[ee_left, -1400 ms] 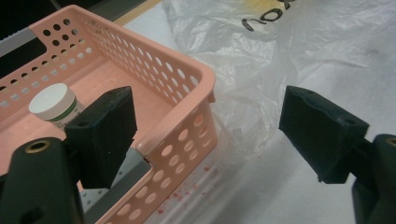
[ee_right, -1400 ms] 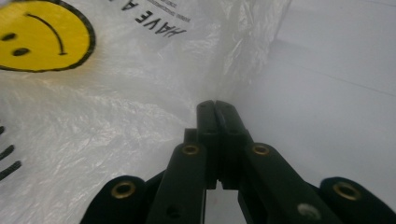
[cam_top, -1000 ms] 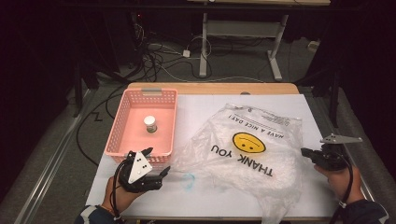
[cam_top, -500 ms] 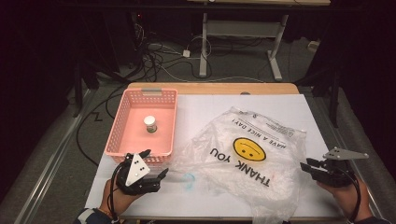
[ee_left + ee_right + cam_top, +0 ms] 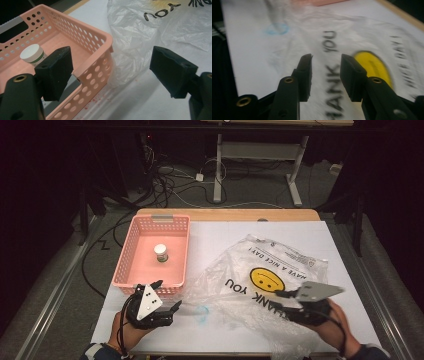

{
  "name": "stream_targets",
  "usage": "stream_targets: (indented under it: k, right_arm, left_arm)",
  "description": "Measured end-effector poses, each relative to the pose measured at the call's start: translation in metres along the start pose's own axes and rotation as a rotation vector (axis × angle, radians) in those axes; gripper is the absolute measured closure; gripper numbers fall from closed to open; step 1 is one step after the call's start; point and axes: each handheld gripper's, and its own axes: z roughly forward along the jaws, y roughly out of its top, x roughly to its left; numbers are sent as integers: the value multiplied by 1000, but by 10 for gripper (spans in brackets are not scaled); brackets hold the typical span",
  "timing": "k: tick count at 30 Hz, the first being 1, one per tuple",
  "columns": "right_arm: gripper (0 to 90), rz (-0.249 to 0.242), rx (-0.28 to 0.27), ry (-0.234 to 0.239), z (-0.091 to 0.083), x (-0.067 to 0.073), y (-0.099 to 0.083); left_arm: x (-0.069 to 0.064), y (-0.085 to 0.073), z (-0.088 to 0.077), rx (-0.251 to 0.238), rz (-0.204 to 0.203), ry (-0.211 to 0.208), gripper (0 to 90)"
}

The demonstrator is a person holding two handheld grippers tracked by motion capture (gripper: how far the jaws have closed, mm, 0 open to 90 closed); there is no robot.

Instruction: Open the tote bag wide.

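Observation:
A clear plastic bag (image 5: 265,265) printed with a yellow smiley and "THANK YOU" lies crumpled on the white table cover. My right gripper (image 5: 276,300) hovers over its near part and points left. In the right gripper view the right gripper (image 5: 325,72) is open above the bag (image 5: 332,42). Its jaws have just been closing a little, with nothing between them. A pink perforated basket (image 5: 131,245) at the left holds a small white-lidded jar (image 5: 160,252). My left gripper (image 5: 169,295) rests wide open just before the basket's near right corner (image 5: 100,42). The jar (image 5: 31,53) stands behind its left jaw.
A blue mark (image 5: 202,310) shows on the cover between the two hands. The table's wooden far edge (image 5: 230,214) runs behind the cover. On the dark floor beyond lie cables (image 5: 170,185) and a metal desk frame (image 5: 218,165).
My right hand has moved left from the bag's right edge to over its near part, and its jaws went from shut to open. The left hand has kept still.

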Motion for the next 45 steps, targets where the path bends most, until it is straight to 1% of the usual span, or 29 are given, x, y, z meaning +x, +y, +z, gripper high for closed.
stream_targets:
  k: [1, 3, 5, 6, 10, 11, 13, 14, 15, 16, 18, 20, 22, 23, 24, 25, 26, 27, 28, 29, 31, 33, 36, 39, 40, 42, 45]
  right_arm:
    - [662, -15, 14, 30, 12, 6, 4]
    - [663, -75, 57, 88, 35, 18, 11]
    - [684, -115, 100, 118, 56, 28, 15]
    - [684, -128, 115, 142, 65, 31, 17]
    - [666, -165, 168, 177, 91, 38, 19]
    - [667, -171, 181, 174, 95, 39, 18]
    - [680, -172, 199, 194, 102, 38, 16]
    - [680, -172, 199, 194, 102, 38, 16]
    - [656, -174, 215, 188, 107, 37, 13]
    - [657, -170, 221, 192, 109, 36, 11]
    - [663, -158, 209, 201, 109, 34, 9]
    - [771, -143, 214, 207, 109, 32, 8]
    - [842, -120, 219, 205, 109, 31, 9]
    - [890, -121, 223, 193, 109, 31, 9]
    - [900, -125, 225, 180, 109, 31, 9]
    - [900, -125, 225, 178, 109, 30, 10]
    - [900, -112, 222, 174, 107, 29, 10]
    - [900, -112, 211, 160, 104, 29, 11]
    - [900, -109, 193, 152, 101, 28, 13]
    - [900, -97, 170, 155, 97, 27, 15]
    - [900, -90, 128, 136, 87, 26, 21]
    - [900, -79, 92, 134, 79, 25, 26]
    - [900, -73, 80, 129, 74, 25, 28]
    - [900, -89, 79, 122, 73, 26, 29]
    - [900, -83, 76, 116, 71, 27, 30]
    - [900, -91, 54, 102, 67, 26, 32]
    - [900, -96, 12, 68, 58, 24, 38]
  left_arm:
    - [0, 0, 0, -2, 0, 1, 178]
    - [0, 0, 0, -5, 1, 2, 178]
    - [0, 0, 1, -3, 0, -2, 178]
    - [0, 0, 1, -3, 0, -2, 178]
    - [-1, -1, 3, 4, 11, -9, 179]
    - [-2, -1, 3, 5, 13, -10, 179]
    - [-2, -1, 3, 6, 14, -11, 179]
    - [-2, -1, 3, 6, 14, -11, 179]
    - [-2, -1, 3, 7, 15, -11, 179]
    - [-2, -1, 3, 8, 15, -11, 179]
    - [-2, -1, 3, 8, 16, -11, 179]
    - [-2, -1, 4, 14, 20, -14, 179]
    - [-3, -1, 4, 18, 25, -14, 179]
    - [-3, -1, 4, 19, 26, -14, 179]
    - [-3, -1, 4, 19, 26, -14, 179]
    - [-3, -1, 4, 18, 27, -14, 179]
    - [-3, -1, 4, 17, 26, -15, 179]
    - [-3, -1, 4, 17, 25, -13, 179]
    - [-3, -1, 4, 17, 25, -13, 179]
    - [-2, -1, 4, 16, 22, -12, 179]
    - [-2, -1, 4, 15, 20, -12, 179]
    - [-2, -1, 4, 19, 22, -11, 179]
    - [-3, -1, 4, 21, 26, -11, 179]
    - [-3, -1, 4, 22, 27, -10, 179]
    - [-3, 0, 4, 22, 25, -11, 179]
    - [-2, 0, 4, 20, 26, -8, 179]
    - [-1, 0, 3, 20, 26, -4, 180]
